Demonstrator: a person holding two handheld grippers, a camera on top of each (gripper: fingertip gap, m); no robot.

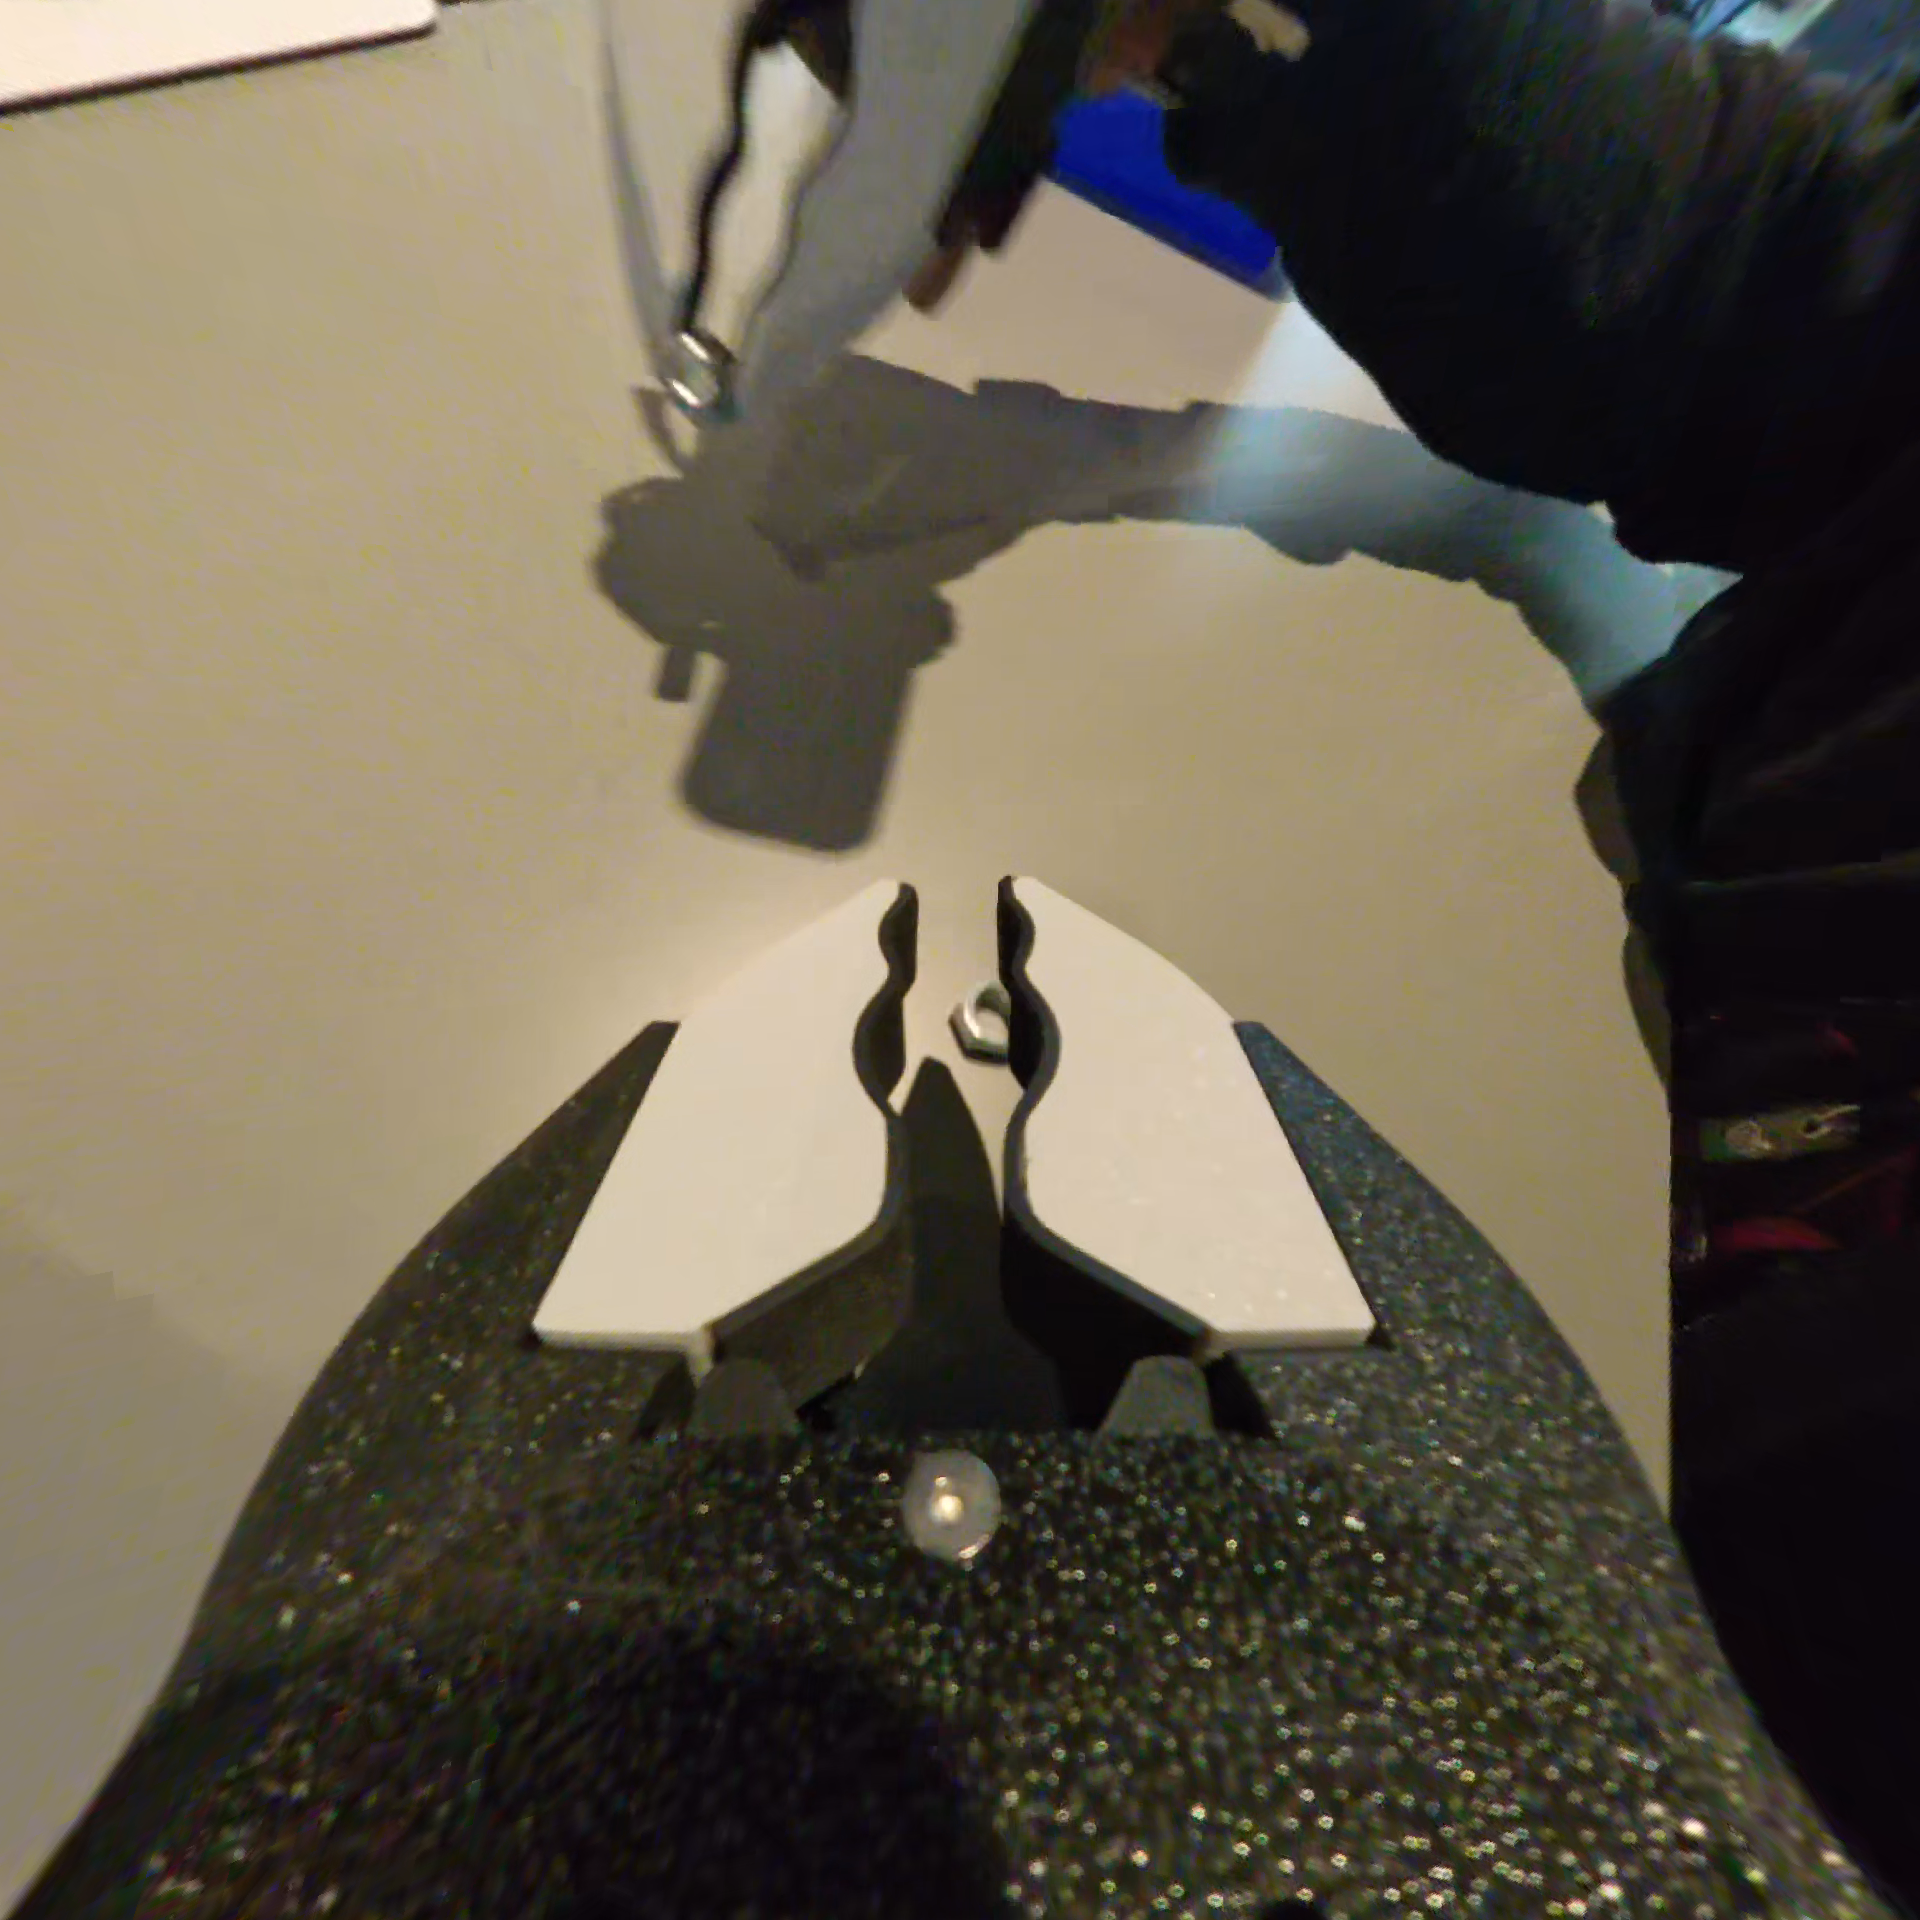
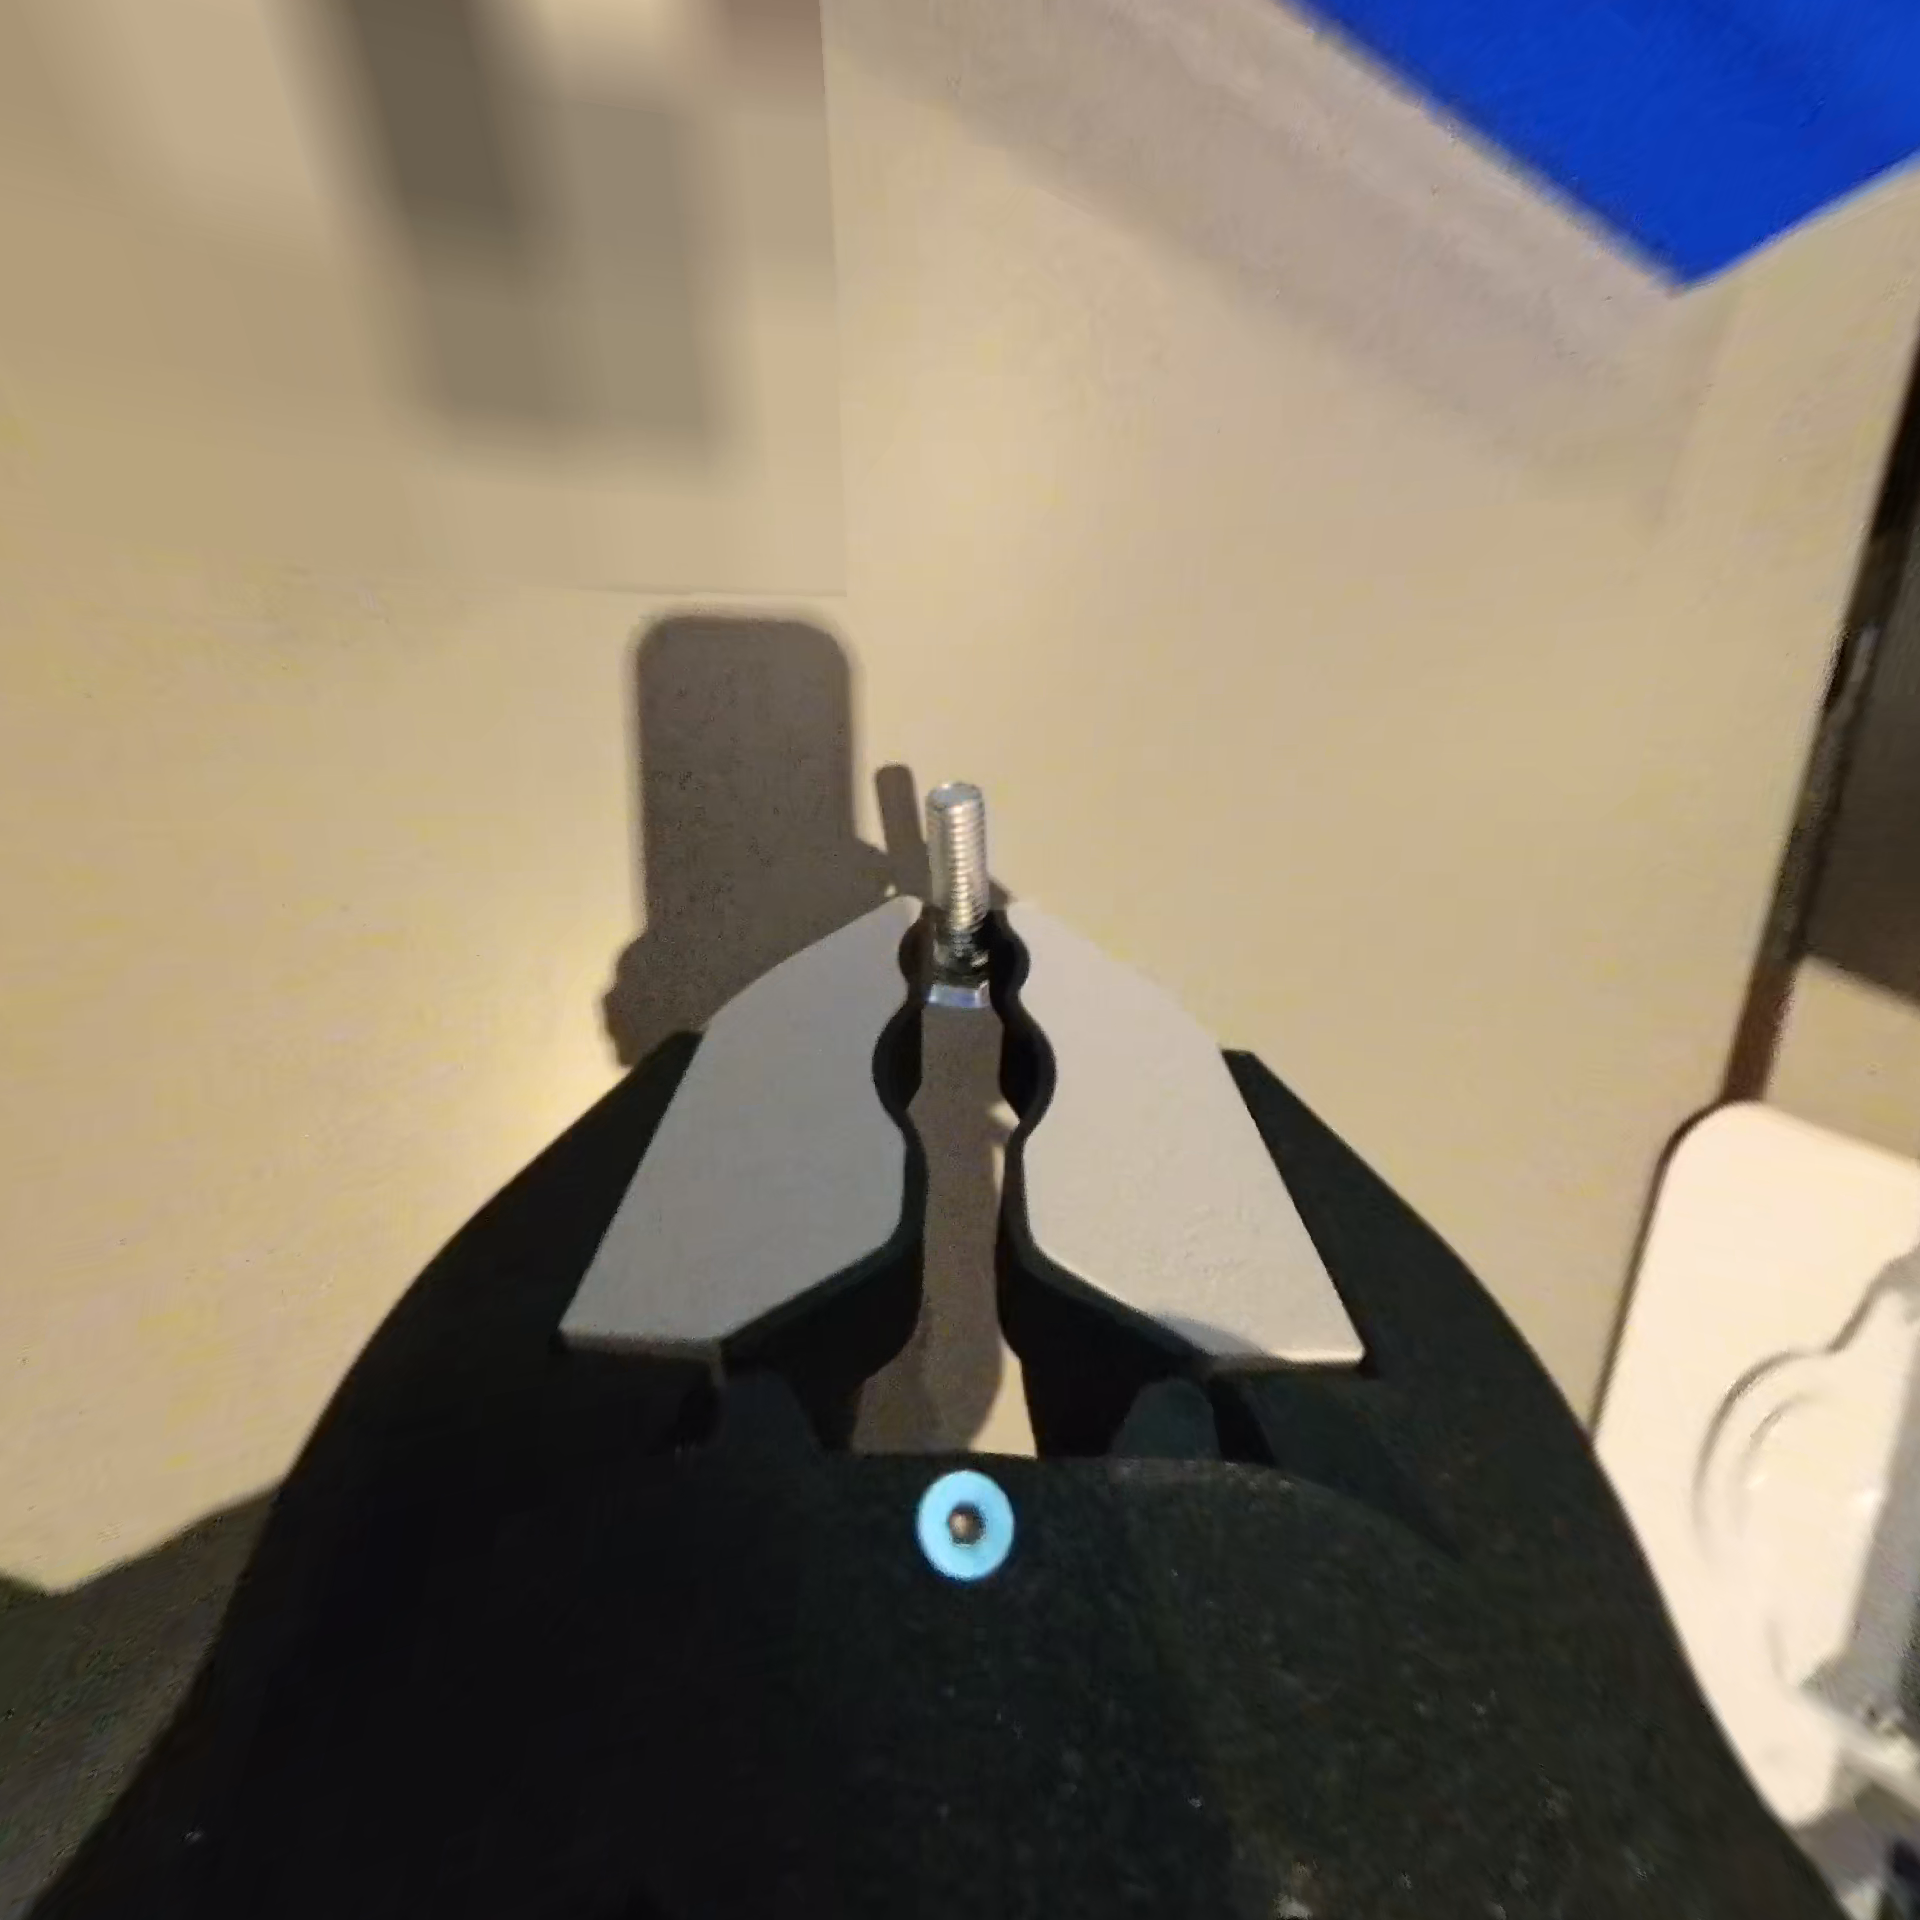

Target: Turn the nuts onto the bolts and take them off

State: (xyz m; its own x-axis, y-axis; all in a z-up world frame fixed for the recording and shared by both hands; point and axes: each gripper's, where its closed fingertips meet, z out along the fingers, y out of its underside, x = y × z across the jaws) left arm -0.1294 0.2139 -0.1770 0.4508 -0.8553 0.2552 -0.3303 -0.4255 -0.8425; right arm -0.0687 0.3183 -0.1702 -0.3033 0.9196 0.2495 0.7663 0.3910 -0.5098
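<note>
In the left wrist view my left gripper (image 1: 956, 904) hangs low over the beige table, its jaws a narrow gap apart. A small silver nut (image 1: 977, 1023) lies in that gap, close to the right finger, and is not clamped. My right gripper (image 2: 961, 925) is shut on a silver bolt (image 2: 956, 842), holding it near the head, with the threaded shaft sticking out past the fingertips. The right gripper (image 1: 707, 353) also shows far off in the left wrist view, above the table, with the bolt (image 1: 698, 374) at its tips.
A person's dark sleeve (image 1: 1558, 260) fills the right side of the left wrist view. A white board (image 1: 208, 42) lies at the far left. A blue and white box (image 1: 1153, 187) stands behind; it also shows in the right wrist view (image 2: 1662, 104). A white object (image 2: 1766, 1455) sits at the right. There is about 12 cm between the tips of the two grippers.
</note>
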